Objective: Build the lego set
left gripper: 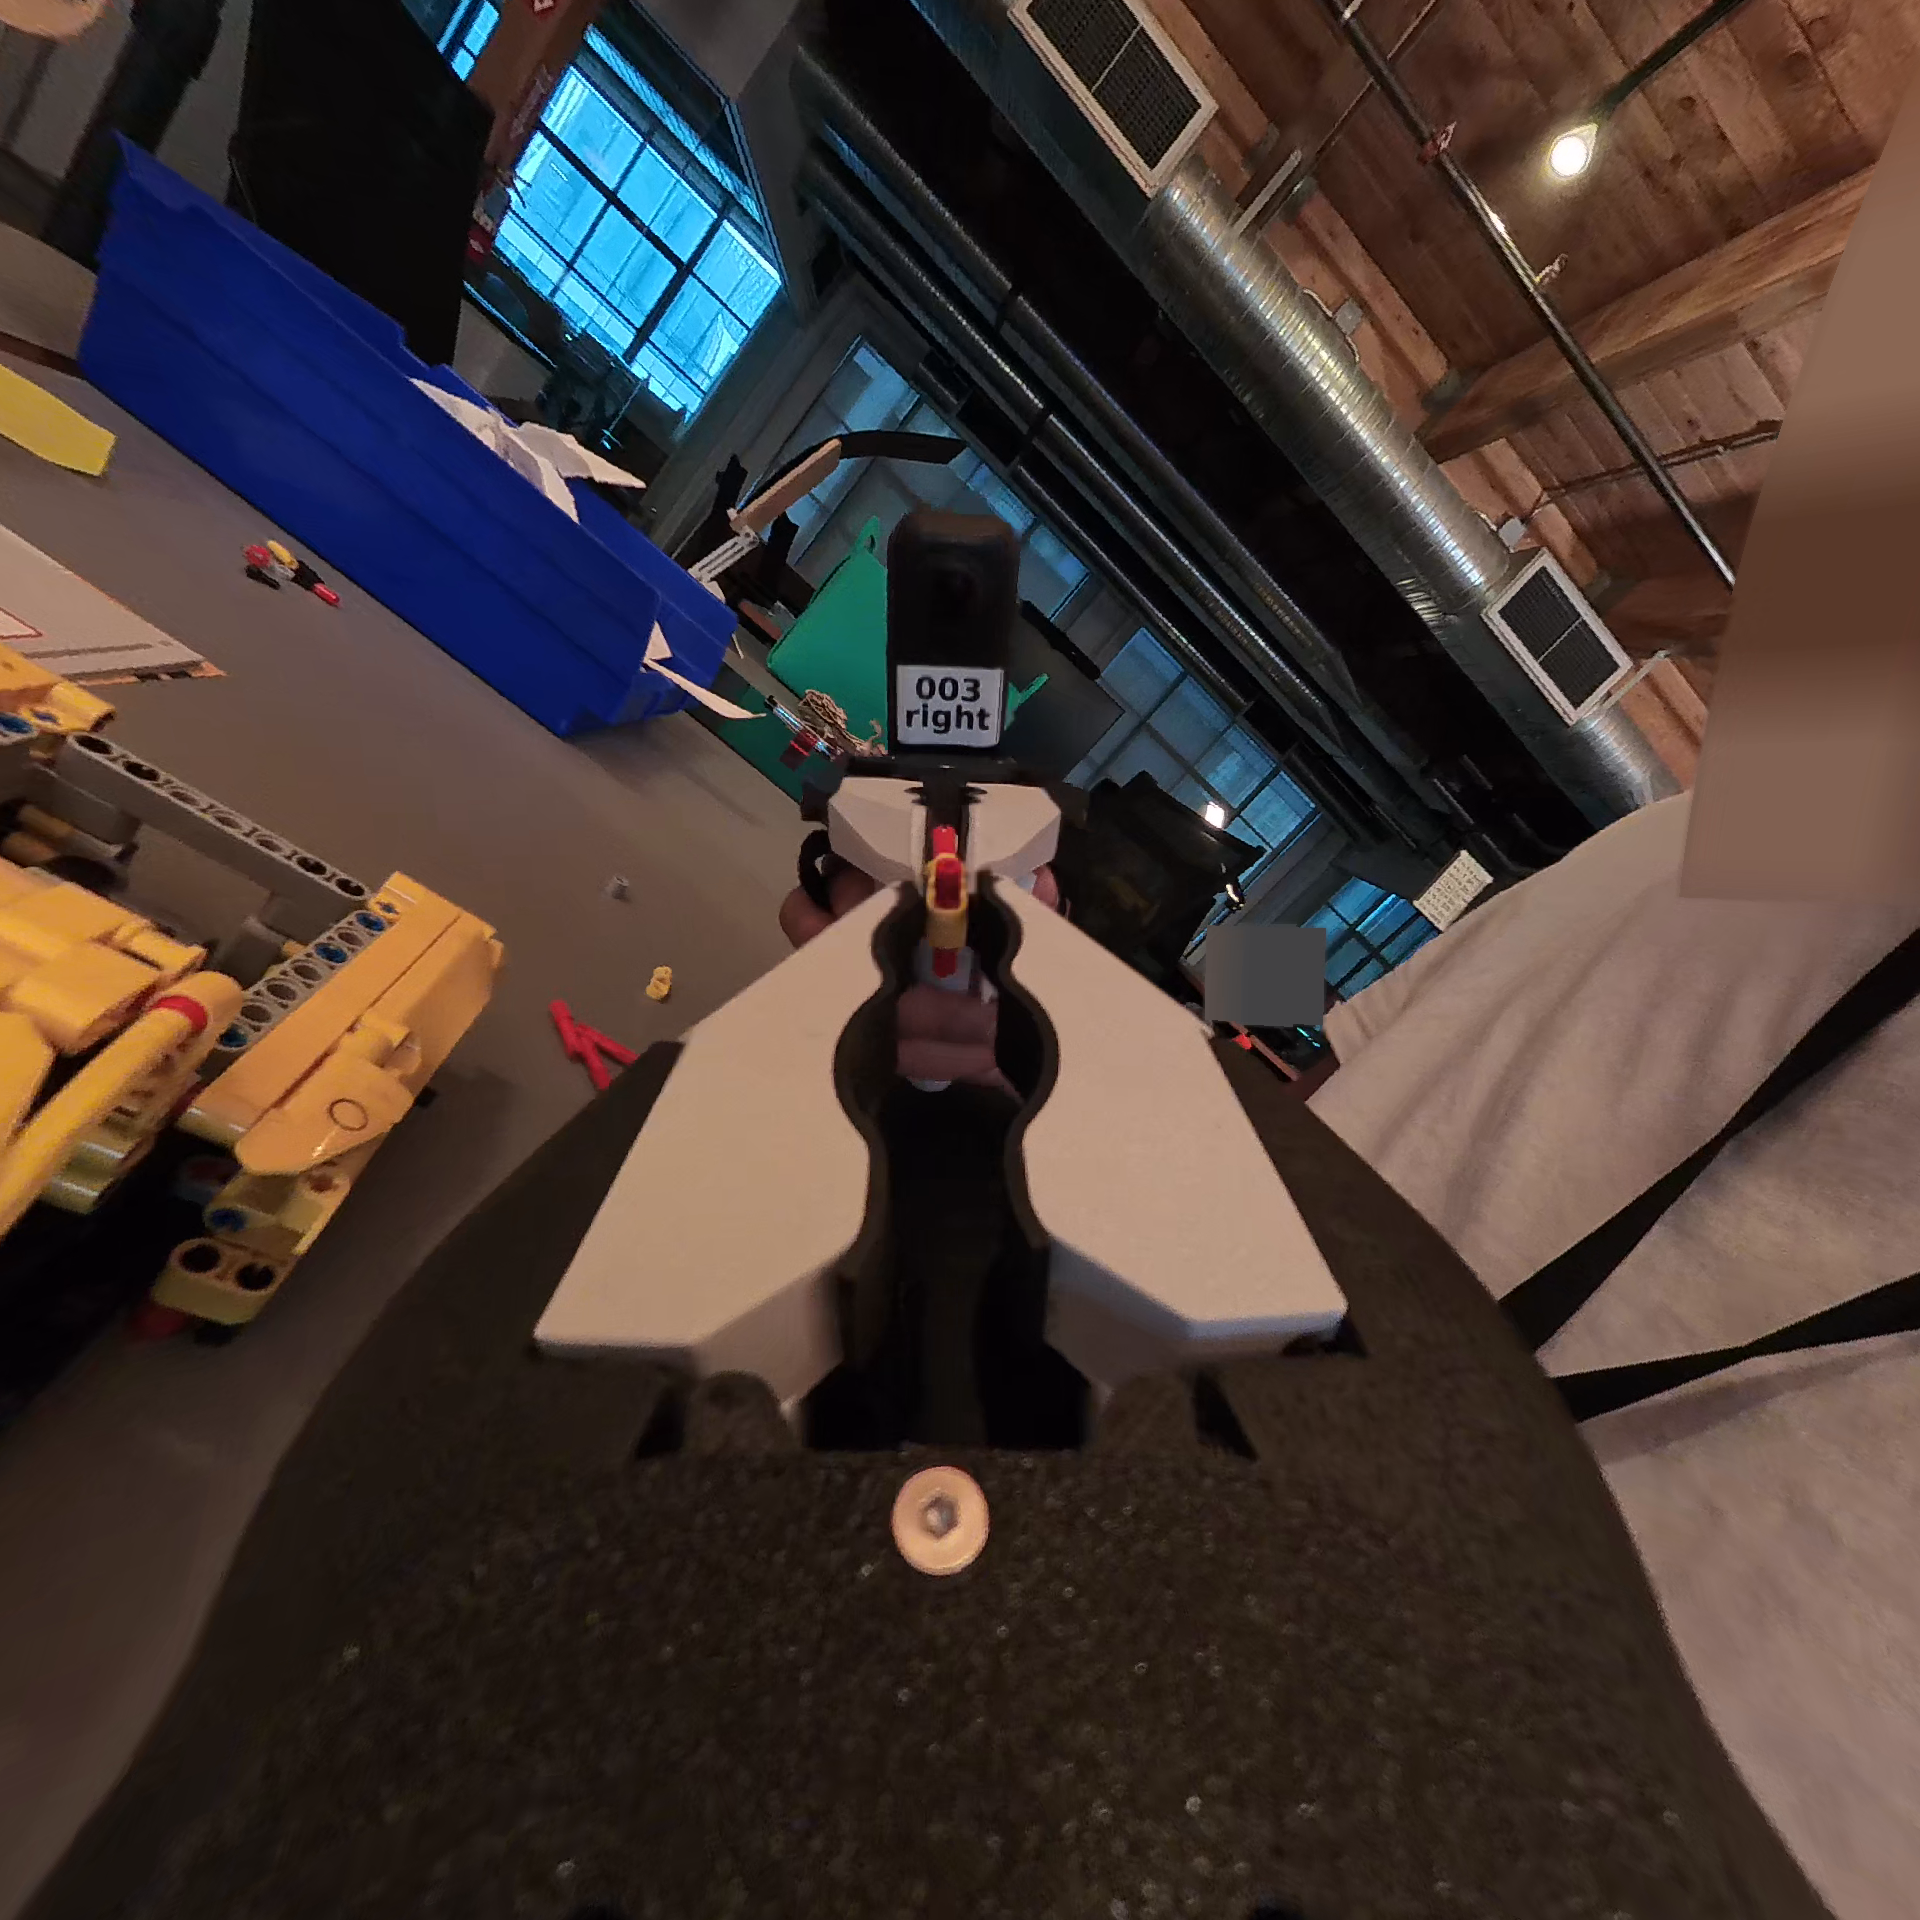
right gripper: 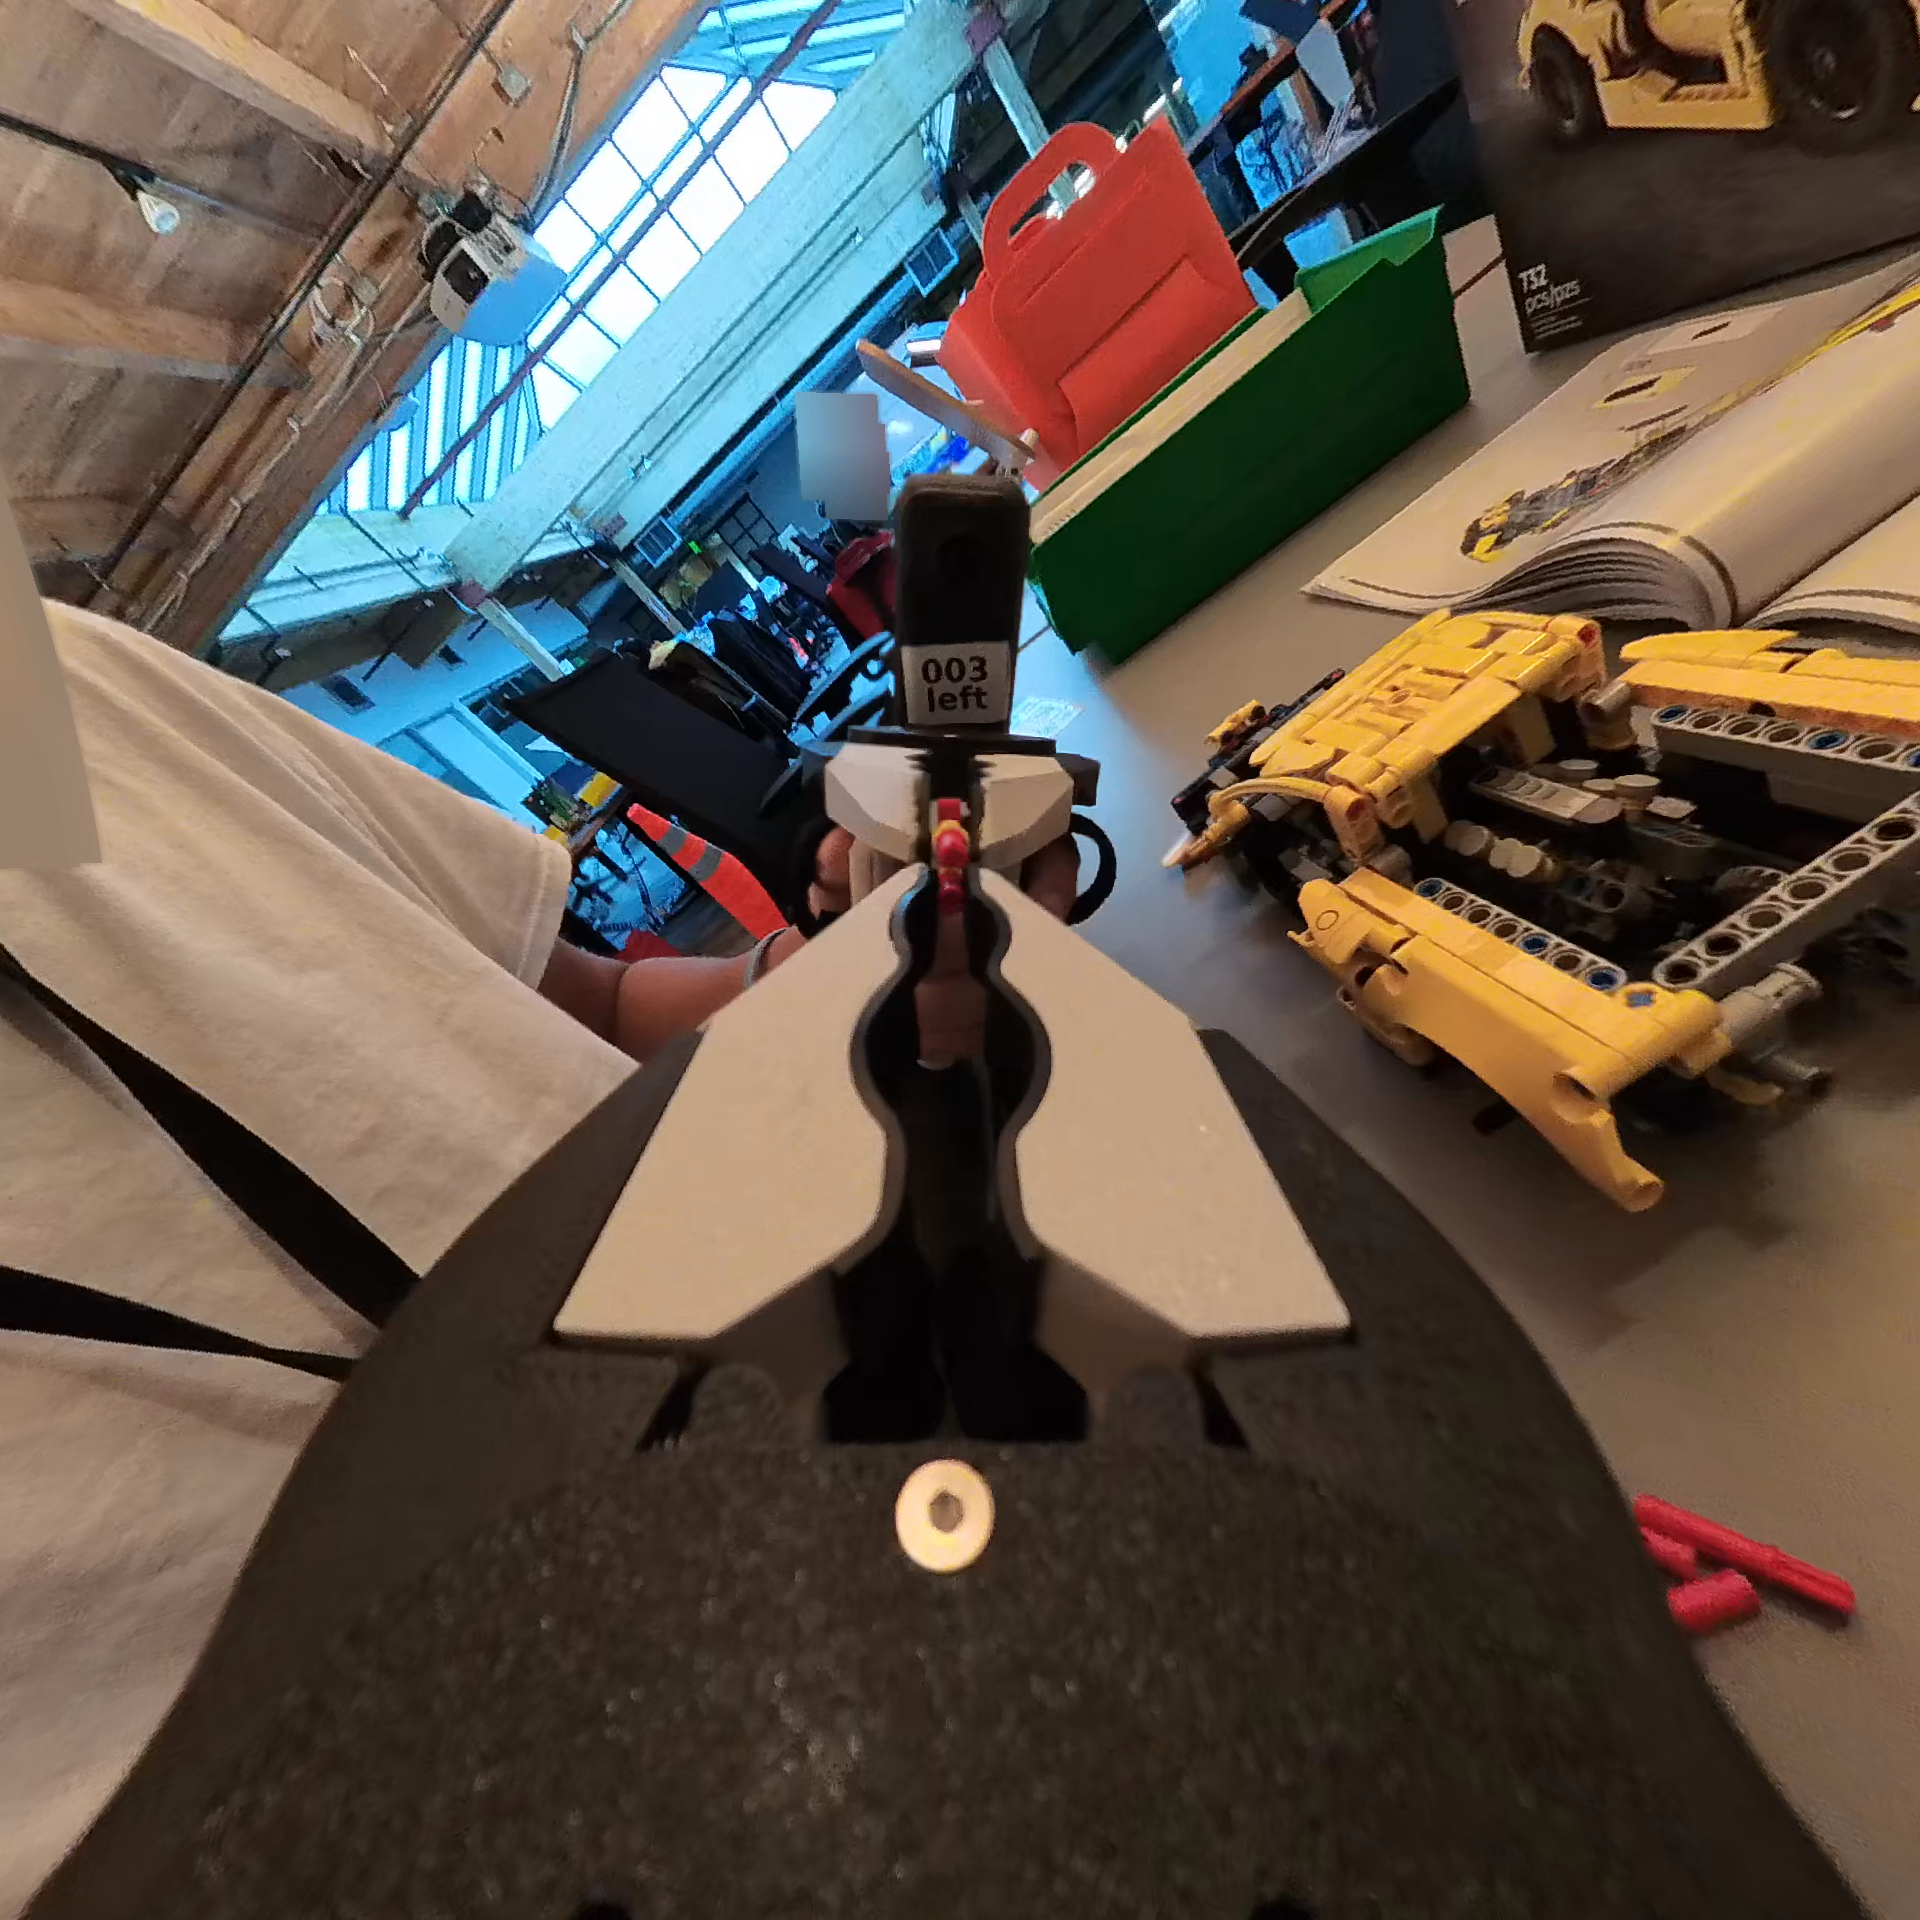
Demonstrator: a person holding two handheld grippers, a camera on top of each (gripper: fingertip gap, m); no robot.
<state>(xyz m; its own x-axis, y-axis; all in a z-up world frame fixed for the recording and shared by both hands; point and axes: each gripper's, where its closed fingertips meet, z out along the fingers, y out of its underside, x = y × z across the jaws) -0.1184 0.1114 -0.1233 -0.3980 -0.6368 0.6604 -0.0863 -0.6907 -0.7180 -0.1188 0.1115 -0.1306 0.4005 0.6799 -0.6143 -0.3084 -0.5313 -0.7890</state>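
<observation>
Facing each other nose to nose above the grey table (right gripper: 1351, 1299), the left gripper (left gripper: 945, 914) and the right gripper (right gripper: 948, 883) are both pinched narrow around one small sub-assembly: a red axle (left gripper: 943, 844) threaded through a yellow connector (left gripper: 945, 906). From either wrist camera the piece looks trapped right at the fingertips, with each tool apparently clamping one end, though exactly where one grip stops and the other starts is hard to make out. My read is that the person is mating these two bits in mid-air. The main model, a half-built yellow Technic car (right gripper: 1558, 894), sits on the table off to the side, well apart from the grippers, with the instruction booklet (right gripper: 1714, 499) open behind it and a green bin (right gripper: 1247, 488) beyond. Loose red axles (right gripper: 1745, 1569) lie near the right tool, and a blue bin (left gripper: 343, 416) stands at the far side. The risk, as I see it, is misalignment: push while the tips are slightly off-axis and the axle could bind, pop free and drop onto the table, or the connector could twist out of the pinch.
</observation>
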